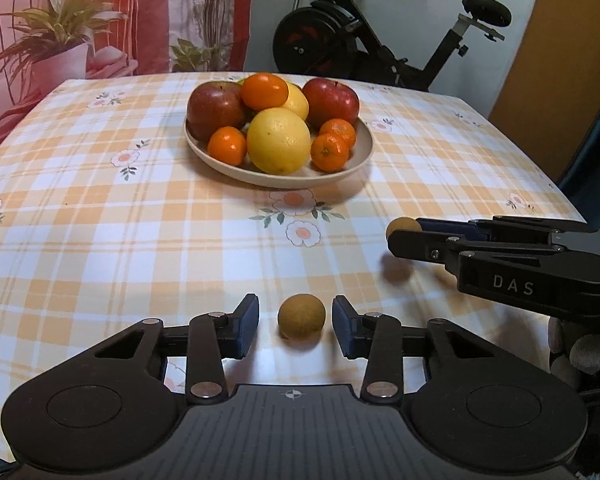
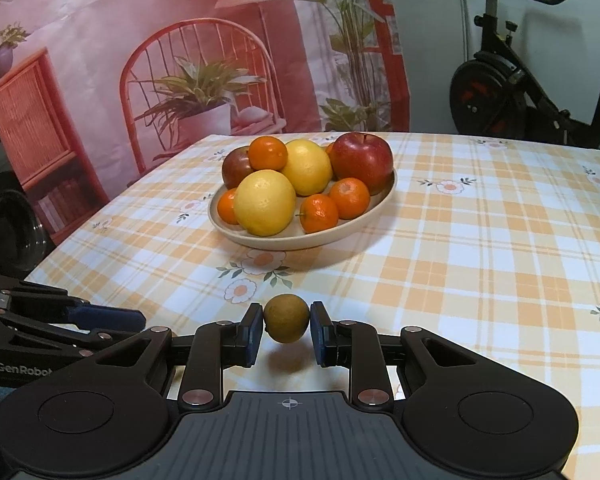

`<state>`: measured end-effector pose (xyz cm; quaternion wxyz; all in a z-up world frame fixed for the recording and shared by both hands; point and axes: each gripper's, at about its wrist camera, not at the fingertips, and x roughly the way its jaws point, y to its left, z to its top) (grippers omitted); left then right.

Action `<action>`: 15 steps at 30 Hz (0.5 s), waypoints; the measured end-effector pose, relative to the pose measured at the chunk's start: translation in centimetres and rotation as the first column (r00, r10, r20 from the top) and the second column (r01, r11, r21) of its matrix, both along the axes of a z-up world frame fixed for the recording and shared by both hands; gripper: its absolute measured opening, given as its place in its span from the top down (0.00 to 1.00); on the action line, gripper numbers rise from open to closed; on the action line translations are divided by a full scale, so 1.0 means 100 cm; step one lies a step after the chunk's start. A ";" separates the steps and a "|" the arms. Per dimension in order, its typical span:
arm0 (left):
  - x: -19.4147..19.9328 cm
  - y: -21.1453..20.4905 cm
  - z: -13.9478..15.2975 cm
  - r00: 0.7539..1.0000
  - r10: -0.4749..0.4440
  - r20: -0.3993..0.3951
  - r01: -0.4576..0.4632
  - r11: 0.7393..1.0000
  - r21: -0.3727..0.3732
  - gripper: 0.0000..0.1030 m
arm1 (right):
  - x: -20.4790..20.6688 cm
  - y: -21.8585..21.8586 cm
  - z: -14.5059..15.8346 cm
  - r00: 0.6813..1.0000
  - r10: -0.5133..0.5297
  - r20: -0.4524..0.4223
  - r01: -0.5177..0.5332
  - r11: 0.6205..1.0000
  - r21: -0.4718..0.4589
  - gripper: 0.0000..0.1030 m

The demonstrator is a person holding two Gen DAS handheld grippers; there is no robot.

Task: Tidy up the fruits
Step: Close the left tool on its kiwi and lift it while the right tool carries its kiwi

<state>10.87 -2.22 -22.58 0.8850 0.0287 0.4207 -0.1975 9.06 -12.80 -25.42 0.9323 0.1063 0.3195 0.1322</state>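
A small brown round fruit (image 1: 301, 316) lies on the checked tablecloth between the pads of my left gripper (image 1: 296, 322). There is a gap on each side of it, so this gripper is open. My right gripper (image 2: 287, 320) is shut on a second small brown fruit (image 2: 287, 317) and holds it just above the cloth, with its shadow underneath. In the left wrist view that gripper (image 1: 400, 232) reaches in from the right with its fruit (image 1: 402, 225) at the tip. Farther back stands a beige plate (image 1: 284, 182) piled with apples, lemons and mandarins, which also shows in the right wrist view (image 2: 300, 242).
The table's right edge (image 1: 572, 200) runs close to the right gripper. An exercise bike (image 1: 380, 32) stands behind the table. A printed backdrop (image 2: 180, 60) with a chair and plants hangs at the back left. A gloved hand (image 1: 580, 348) shows at the right.
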 end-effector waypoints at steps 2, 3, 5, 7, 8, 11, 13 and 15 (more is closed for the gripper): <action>0.001 -0.001 -0.002 1.000 -0.004 -0.005 0.004 1.000 0.004 0.62 | 0.000 0.000 0.000 1.000 0.001 -0.001 -0.001 1.000 0.002 0.78; 0.001 -0.001 -0.003 1.000 -0.005 -0.007 0.005 1.000 0.005 0.67 | 0.000 0.000 0.000 1.000 0.001 -0.001 -0.001 1.000 0.001 0.78; 0.002 -0.001 -0.003 1.000 -0.007 -0.009 0.007 1.000 0.002 0.68 | 0.000 0.000 -0.001 1.000 0.002 -0.002 -0.002 1.000 0.003 0.78; 0.002 -0.001 -0.003 1.000 -0.009 -0.004 0.009 1.000 0.000 0.73 | 0.000 0.000 -0.001 1.000 0.002 -0.003 -0.002 1.000 0.004 0.78; 0.002 -0.002 -0.003 1.000 -0.007 -0.003 0.007 1.000 0.003 0.73 | 0.000 0.000 -0.001 1.000 0.003 -0.003 -0.003 1.000 0.005 0.77; 0.003 -0.001 -0.003 1.000 0.003 -0.001 -0.003 1.000 0.002 0.73 | 0.000 0.000 -0.001 1.000 0.003 -0.002 -0.003 1.000 0.005 0.77; 0.003 0.000 -0.002 1.000 0.009 0.005 -0.009 1.000 -0.002 0.73 | 0.000 0.000 -0.001 1.000 0.004 0.001 -0.004 1.000 0.005 0.77; 0.003 0.002 0.000 1.000 0.013 0.015 -0.013 1.000 -0.010 0.73 | -0.001 0.001 0.000 1.000 0.003 0.004 -0.003 1.000 0.004 0.77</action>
